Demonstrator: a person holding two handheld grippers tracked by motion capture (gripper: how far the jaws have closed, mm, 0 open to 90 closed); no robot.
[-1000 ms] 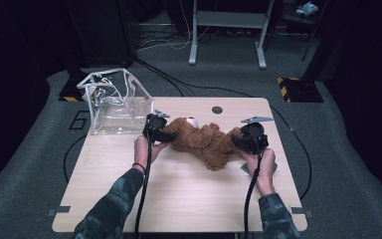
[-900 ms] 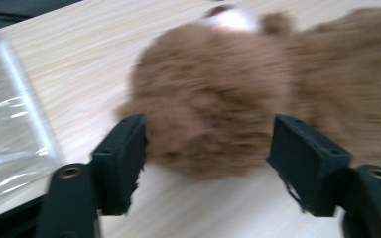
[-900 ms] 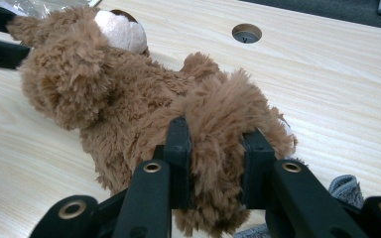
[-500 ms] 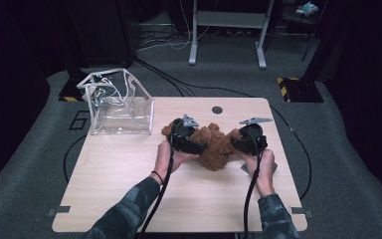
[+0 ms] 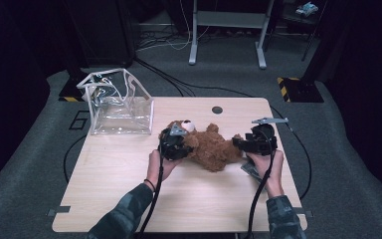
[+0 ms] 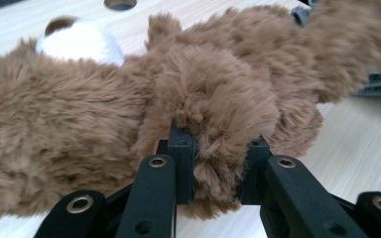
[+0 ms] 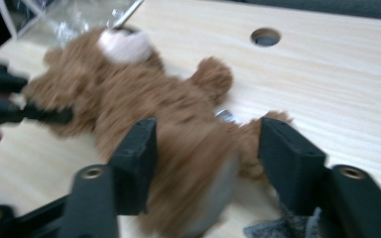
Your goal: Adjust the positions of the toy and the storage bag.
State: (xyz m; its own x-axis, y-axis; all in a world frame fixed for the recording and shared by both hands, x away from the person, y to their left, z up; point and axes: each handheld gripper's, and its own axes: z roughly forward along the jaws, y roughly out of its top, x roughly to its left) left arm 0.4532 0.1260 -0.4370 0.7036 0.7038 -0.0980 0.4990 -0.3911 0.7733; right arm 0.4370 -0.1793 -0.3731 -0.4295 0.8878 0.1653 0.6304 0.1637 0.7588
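Now we note the left gripper has come across from the clear bag to the teddy bear, and its jaws have just been closing: they pinch a furry paw. The right gripper's jaws have just been opening; they stand spread around the bear's lower end, seemingly not pressing, though that view is blurred. Bear lies on the table, right of the bag. Likely a handover before bagging.
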